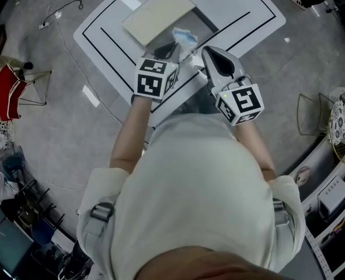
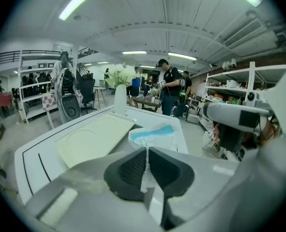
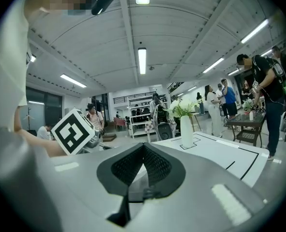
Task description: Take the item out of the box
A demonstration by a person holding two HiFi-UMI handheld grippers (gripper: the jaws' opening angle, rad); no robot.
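My left gripper [image 1: 176,50] is shut on a thin white packet with blue print [image 1: 185,38], held above the white table [image 1: 102,37]. In the left gripper view the packet [image 2: 155,134] stands up from between the dark pads [image 2: 133,168], which pinch its lower edge at the left gripper [image 2: 146,151]. A flat cream panel [image 1: 157,13] lies just beyond, with a grey recess [image 1: 204,21] beside it. My right gripper [image 1: 207,52] hovers close to the right of the left one. Its jaws meet at the tips of the right gripper [image 3: 143,149], with nothing between them.
Black lines mark the table top [image 1: 260,13]. A white vase with flowers [image 2: 120,98] stands at the table's far end. Beyond it are people, a small table [image 2: 147,102] and shelves [image 2: 230,95]. The left gripper's marker cube [image 3: 74,132] shows left of the right jaws.
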